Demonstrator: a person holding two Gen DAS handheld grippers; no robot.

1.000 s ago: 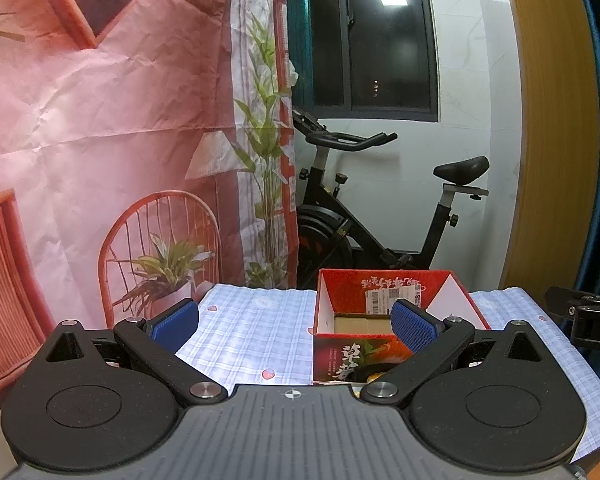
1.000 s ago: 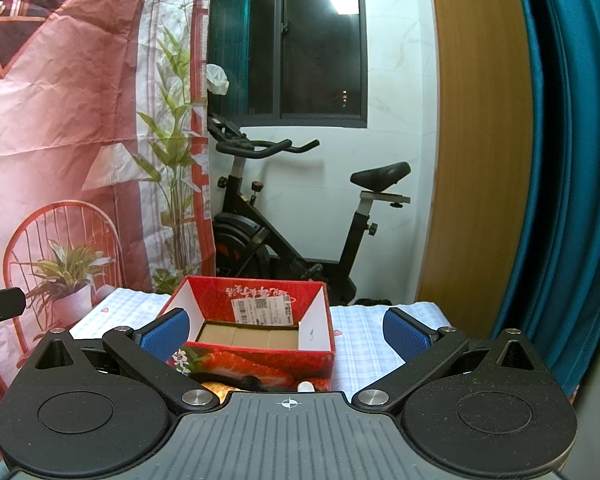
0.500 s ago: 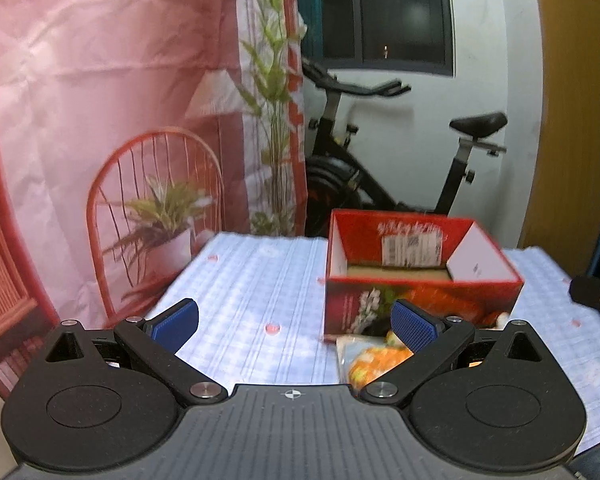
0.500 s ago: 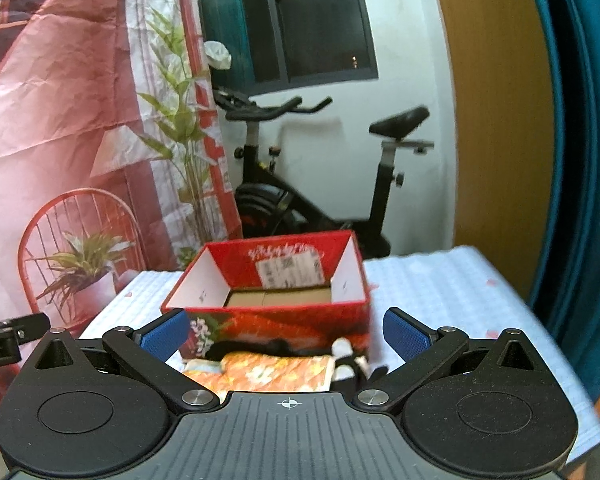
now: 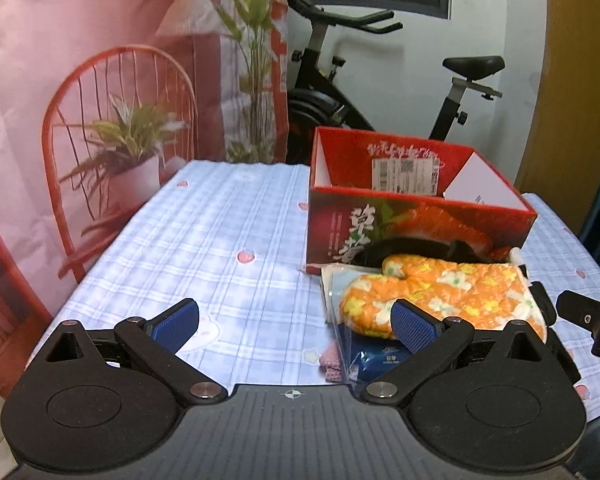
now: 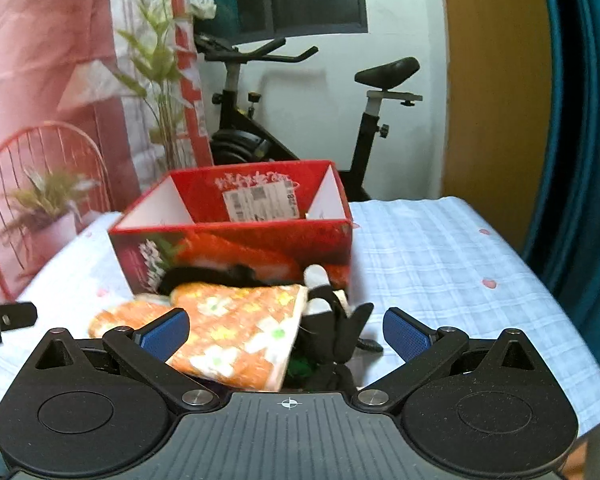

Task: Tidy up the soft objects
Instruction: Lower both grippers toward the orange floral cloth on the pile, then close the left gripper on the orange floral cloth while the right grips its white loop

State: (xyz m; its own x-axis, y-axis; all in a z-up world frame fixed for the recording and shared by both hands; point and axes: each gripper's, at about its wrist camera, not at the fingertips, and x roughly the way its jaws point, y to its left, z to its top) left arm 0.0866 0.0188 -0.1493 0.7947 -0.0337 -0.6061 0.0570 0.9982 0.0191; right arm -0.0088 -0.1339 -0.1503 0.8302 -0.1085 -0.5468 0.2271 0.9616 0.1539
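Tilting down toward the tabletop [image 5: 228,232], both tools now look at the pile, where 1 second ago they looked mostly at the bike [image 6: 300,120] and the window. The left tool [image 5: 296,322] stands wide and holds nothing; its right pad [image 5: 414,326] is in front of the mitt [image 5: 452,292], but I cannot tell if it touches. The right tool [image 6: 286,330] is also wide and holds nothing, and the mitt lies between its 2 pads in that view.

The orange flowered mitt rests on top of the pile, just in front of the red box [image 5: 416,216]. Under it a clear bag with a blue item [image 5: 364,356] shows, and a small pink piece [image 5: 330,364] beside that. On the right side of the mitt lies a black and white soft thing [image 6: 328,320], perhaps a glove or a toy.

The box is open, and as far as its inside shows, no soft thing is in it. So, in my judgement, the sorting is not yet begun, and this change of view means the tools are lining up for a 1st grasp, probably on the mitt, because it lies uppermost and nearest.
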